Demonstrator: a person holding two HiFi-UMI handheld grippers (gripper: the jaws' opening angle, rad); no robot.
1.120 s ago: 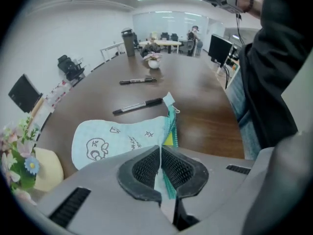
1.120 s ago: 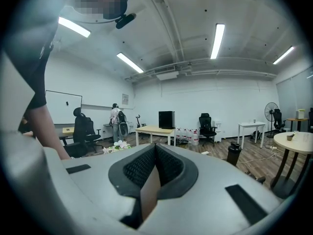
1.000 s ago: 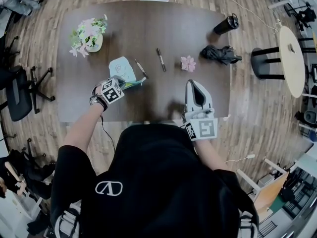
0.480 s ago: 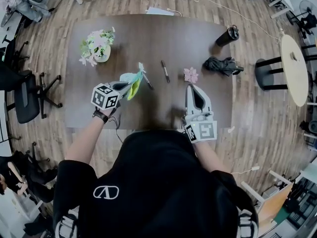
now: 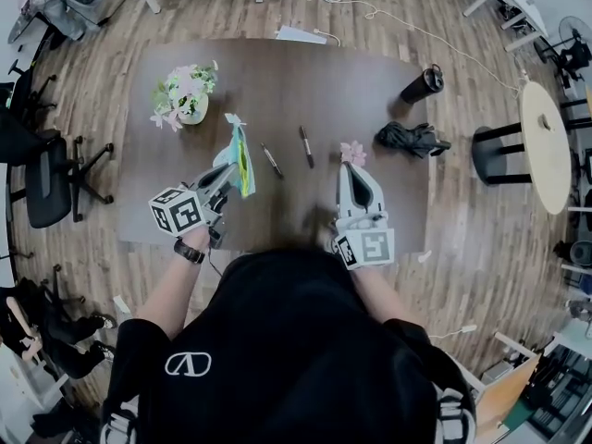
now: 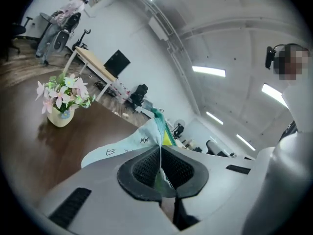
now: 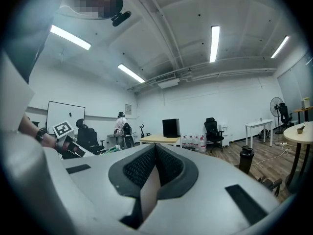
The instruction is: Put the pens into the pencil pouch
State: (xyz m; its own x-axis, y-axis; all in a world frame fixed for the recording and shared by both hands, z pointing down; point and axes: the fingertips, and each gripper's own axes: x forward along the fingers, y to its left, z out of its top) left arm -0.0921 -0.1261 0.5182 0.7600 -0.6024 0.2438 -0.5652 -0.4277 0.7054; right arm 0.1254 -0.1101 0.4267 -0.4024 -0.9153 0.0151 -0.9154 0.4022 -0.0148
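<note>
Two pens lie loose near the middle of the table point(image 5: 324, 81): the left pen point(image 5: 270, 160) and the right pen point(image 5: 306, 146), side by side and apart, both outside the pencil pouch point(image 5: 240, 151).

Left gripper point(image 5: 225, 172): jaws clamped on one edge of the pouch. In the left gripper view the gripper point(image 6: 160, 165) has the pale teal fabric point(image 6: 132, 143) pinched between its pads, yellow-green lining showing past them. The pouch stands edge-up at about 9 o'clock from the left pen and appears to be clear of the tabletop; contact is hard to judge from above.

Right gripper point(image 5: 354, 176): jaws point(image 7: 152, 170) fully together, nothing between them. It sits at 5 o'clock from the right pen.

Other items: flower vase point(image 5: 185, 95) at the table's 10 o'clock, black bottle point(image 5: 421, 84) at 2 o'clock, black cloth point(image 5: 412, 139) at 3 o'clock, pink flower point(image 5: 352, 153) just past the right gripper's tip.
</note>
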